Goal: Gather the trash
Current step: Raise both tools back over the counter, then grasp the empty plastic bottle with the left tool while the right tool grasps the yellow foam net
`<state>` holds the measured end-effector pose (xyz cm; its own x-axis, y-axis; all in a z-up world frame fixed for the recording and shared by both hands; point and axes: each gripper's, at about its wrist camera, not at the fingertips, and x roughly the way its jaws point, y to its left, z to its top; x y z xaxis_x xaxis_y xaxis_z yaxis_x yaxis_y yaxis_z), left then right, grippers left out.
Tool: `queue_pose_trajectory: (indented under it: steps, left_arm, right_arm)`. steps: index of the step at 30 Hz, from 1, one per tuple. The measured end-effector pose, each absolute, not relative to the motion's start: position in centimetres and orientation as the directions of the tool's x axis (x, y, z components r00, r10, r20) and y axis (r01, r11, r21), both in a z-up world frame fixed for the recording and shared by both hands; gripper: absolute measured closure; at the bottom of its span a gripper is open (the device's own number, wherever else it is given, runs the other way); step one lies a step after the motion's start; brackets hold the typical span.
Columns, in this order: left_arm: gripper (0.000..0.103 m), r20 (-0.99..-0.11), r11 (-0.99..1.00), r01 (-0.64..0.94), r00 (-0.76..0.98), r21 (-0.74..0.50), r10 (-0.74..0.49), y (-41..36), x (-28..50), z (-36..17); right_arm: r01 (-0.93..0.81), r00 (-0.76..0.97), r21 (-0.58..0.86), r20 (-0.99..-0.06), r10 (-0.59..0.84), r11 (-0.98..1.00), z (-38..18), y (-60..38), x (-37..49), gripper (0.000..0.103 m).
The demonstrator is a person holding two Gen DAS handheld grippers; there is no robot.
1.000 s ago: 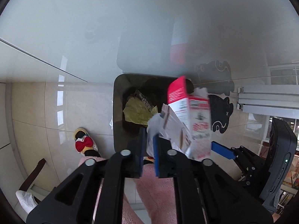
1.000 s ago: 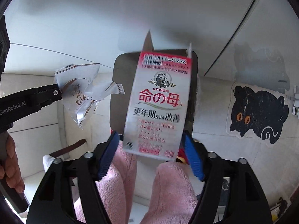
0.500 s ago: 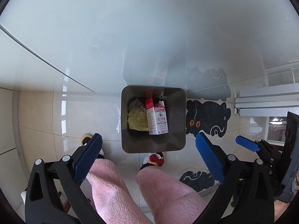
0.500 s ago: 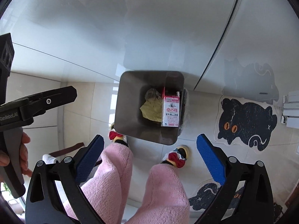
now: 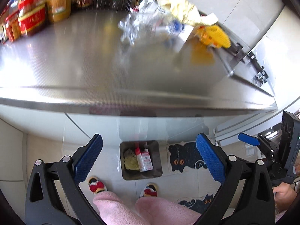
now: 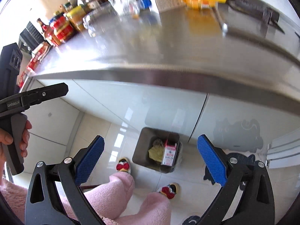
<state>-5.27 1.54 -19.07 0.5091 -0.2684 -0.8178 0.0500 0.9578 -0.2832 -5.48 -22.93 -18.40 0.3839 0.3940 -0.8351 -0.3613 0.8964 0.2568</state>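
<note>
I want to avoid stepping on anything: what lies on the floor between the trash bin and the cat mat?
Only bare pale tile separates the trash bin from the cat mat, seen in the left wrist view.

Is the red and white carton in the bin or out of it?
In. The carton lies inside the bin on the floor, beside yellow crumpled trash.

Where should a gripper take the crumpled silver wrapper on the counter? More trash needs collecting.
Judging from the blur, grip the crumpled silver wrapper on a raised fold at its near edge, coming from above and the counter's front side: it lies loose there, with other trash crowding its far side.
</note>
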Motion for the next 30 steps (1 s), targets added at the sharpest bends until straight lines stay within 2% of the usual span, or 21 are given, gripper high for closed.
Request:
queue_pose_trajectory:
  steps: [4,11,18,24,30]
  left_arm:
    - [0.008,-0.759,0.963,0.086,0.599,-0.254,-0.253,2.1,-4.1,-15.0]
    - [0.008,-0.739,0.973,0.127,0.633,-0.193,-0.229,2.8,0.4,-12.7]
    - [0.008,-0.758,0.975,0.171,0.615,-0.142,-0.218,2.8,5.4,-13.5]
    - [0.008,-0.782,0.977,0.170,0.589,-0.129,-0.205,3.3,9.0,-15.5]
    - [0.008,-0.784,0.969,0.194,0.574,-0.151,-0.237,2.9,10.9,-16.6]
  right_arm:
    - [-0.353,0.485,0.258,-0.771,0.411,0.900,-14.2,-23.6,-2.8,0.003]
    - [-0.305,0.566,0.215,-0.742,0.358,0.928,-12.0,-24.5,3.2,0.003]
    - [-0.268,0.592,0.147,-0.755,0.283,0.952,-12.3,-25.1,9.0,0.003]
    - [-0.276,0.631,0.008,-0.753,0.188,0.961,-13.2,-24.7,12.9,0.003]
    - [-0.327,0.646,-0.045,-0.740,0.188,0.944,-13.6,-23.9,15.6,0.004]
